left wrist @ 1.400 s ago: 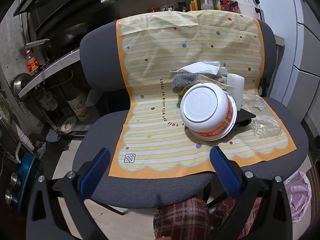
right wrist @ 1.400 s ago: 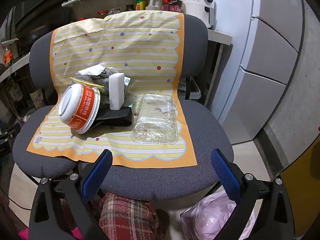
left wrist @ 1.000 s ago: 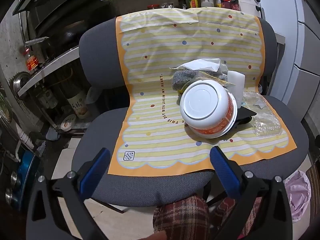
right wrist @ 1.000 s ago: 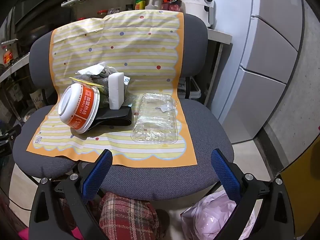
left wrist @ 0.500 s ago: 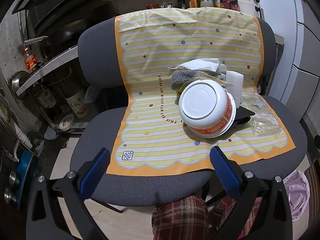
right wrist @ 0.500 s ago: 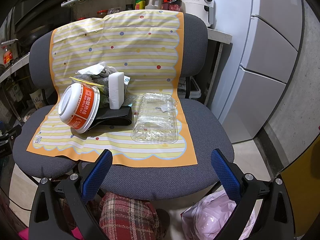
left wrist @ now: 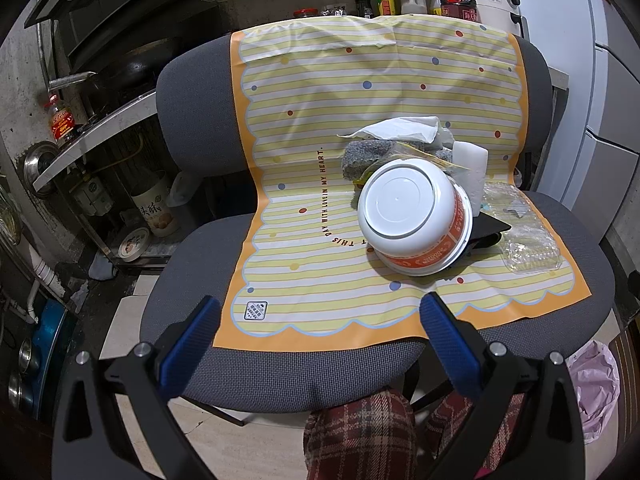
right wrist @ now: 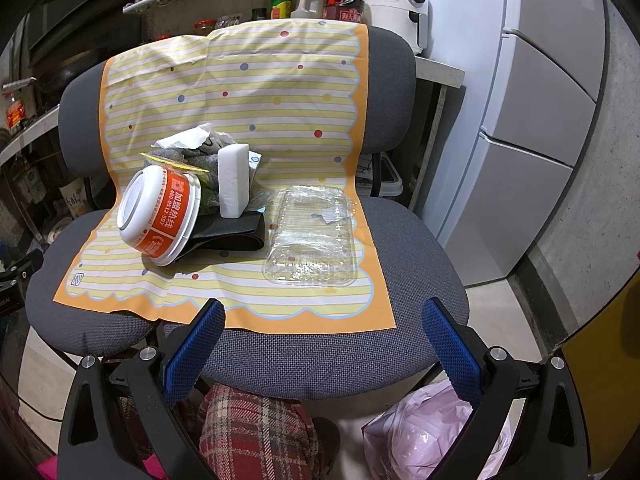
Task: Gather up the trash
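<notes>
Left wrist view shows almost nothing changed over the last second and a half: your left gripper [left wrist: 316, 320] has only drifted a touch, with the chair [left wrist: 192, 92] sliding slightly in frame, so I judge the collecting has not begun and every piece of trash is yet to be taken. Both sets of jaws stand wide apart and empty, touching nothing; your right gripper [right wrist: 320, 324] hovers off the near edge of the seat just as the left one does. The trash sits on the striped mat [left wrist: 304, 264] draped over the chair: the tipped orange-and-white bowl [left wrist: 412, 220] leans at the middle, the white foam block [right wrist: 233, 184] stands upright just behind it, crumpled paper and wrappers [left wrist: 396, 130] lie at the far side, a black flat piece [right wrist: 228, 236] rests beneath the bowl, and the clear plastic tray [right wrist: 312, 236] lies to the right. A pink bag [right wrist: 416, 428] waits on the floor near your right side, probably the place for the trash.
</notes>
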Demonstrator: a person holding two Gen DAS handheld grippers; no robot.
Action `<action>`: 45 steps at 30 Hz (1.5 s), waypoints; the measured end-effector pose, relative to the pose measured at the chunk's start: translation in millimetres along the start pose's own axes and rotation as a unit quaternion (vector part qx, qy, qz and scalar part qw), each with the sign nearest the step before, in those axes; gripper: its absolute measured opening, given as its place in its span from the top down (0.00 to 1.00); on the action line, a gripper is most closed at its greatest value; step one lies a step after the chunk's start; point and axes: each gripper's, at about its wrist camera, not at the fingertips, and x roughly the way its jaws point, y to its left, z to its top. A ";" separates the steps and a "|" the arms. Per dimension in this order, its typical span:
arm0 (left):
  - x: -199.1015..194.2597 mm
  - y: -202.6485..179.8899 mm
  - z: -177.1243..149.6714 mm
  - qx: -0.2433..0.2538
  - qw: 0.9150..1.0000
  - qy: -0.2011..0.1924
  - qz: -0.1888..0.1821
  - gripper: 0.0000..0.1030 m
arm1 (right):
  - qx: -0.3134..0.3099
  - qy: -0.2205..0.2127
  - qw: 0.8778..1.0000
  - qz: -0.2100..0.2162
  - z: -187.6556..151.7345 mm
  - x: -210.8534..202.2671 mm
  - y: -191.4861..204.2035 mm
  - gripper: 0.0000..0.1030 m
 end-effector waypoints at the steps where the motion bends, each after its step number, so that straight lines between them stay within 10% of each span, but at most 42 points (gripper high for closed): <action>1: 0.0 0.1 0.0 0.000 1.000 0.000 0.000 0.06 | 0.000 0.000 1.000 0.000 -0.1 0.1 0.1 0.06; 45: -0.7 0.1 0.7 0.000 1.000 -0.001 -0.001 0.06 | -0.002 0.001 1.000 0.000 -1.4 0.4 3.3 0.06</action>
